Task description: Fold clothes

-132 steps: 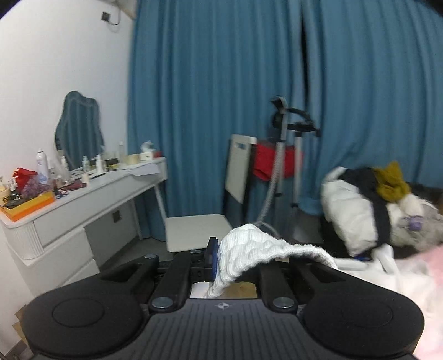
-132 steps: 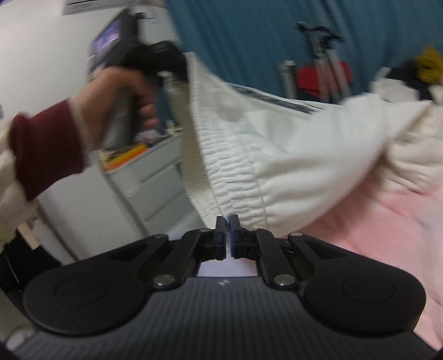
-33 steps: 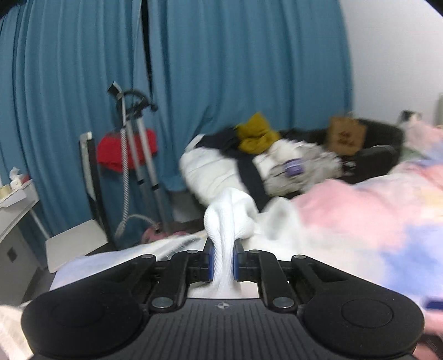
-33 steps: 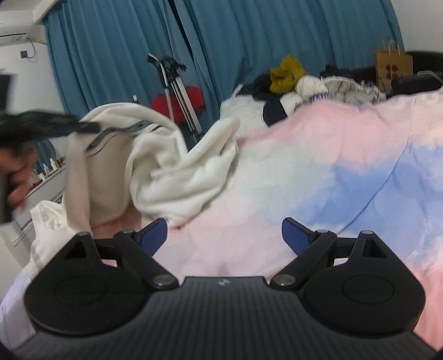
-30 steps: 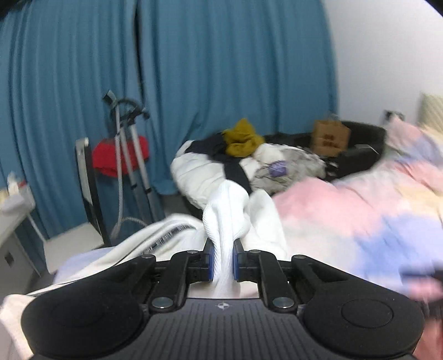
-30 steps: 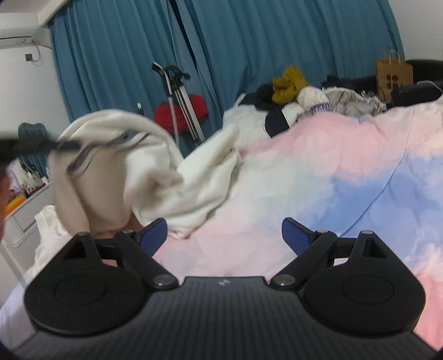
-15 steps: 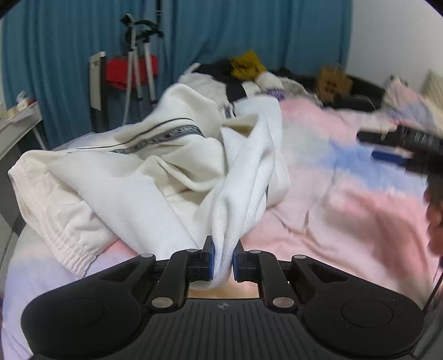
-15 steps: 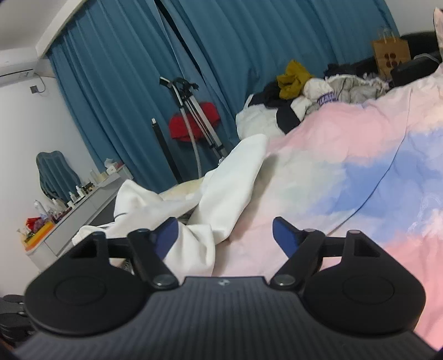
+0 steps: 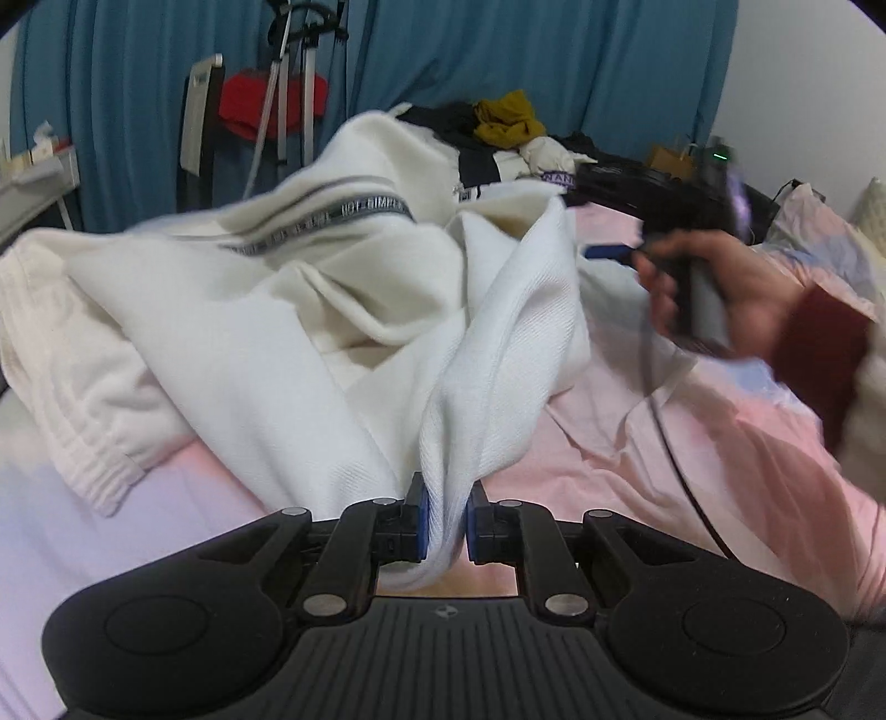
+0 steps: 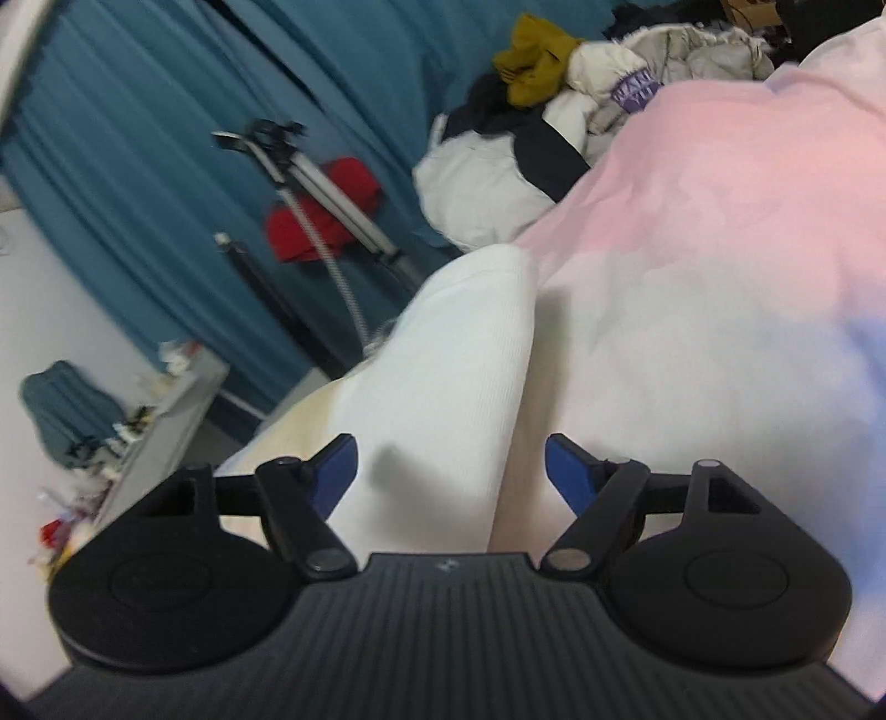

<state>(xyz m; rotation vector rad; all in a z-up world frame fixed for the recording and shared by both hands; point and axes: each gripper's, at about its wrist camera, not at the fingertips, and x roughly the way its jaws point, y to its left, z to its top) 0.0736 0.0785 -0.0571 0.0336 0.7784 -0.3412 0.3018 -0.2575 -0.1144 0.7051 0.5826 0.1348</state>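
A crumpled white garment (image 9: 310, 310) with a grey lettered stripe lies heaped on the pink and blue bedspread (image 9: 637, 454). My left gripper (image 9: 446, 523) is shut on a bunched white fold of it, low over the bed. In the right wrist view a long white part of the garment (image 10: 454, 387) runs between the blue pads (image 10: 567, 471) of my right gripper (image 10: 449, 468). Its jaws are closing but stand apart from the cloth. In the left wrist view a hand holds that right gripper (image 9: 603, 243) at the garment's far right edge.
A pile of clothes (image 10: 554, 111) with a mustard piece lies at the far end of the bed. A garment steamer stand (image 10: 310, 183) with a red item stands before blue curtains (image 9: 498, 50). A cluttered white dresser (image 10: 160, 410) is to the left.
The left gripper has sunk toward the bed, and the garment now lies heaped there. The right gripper has swung left to the white cloth, its jaws narrower than before.
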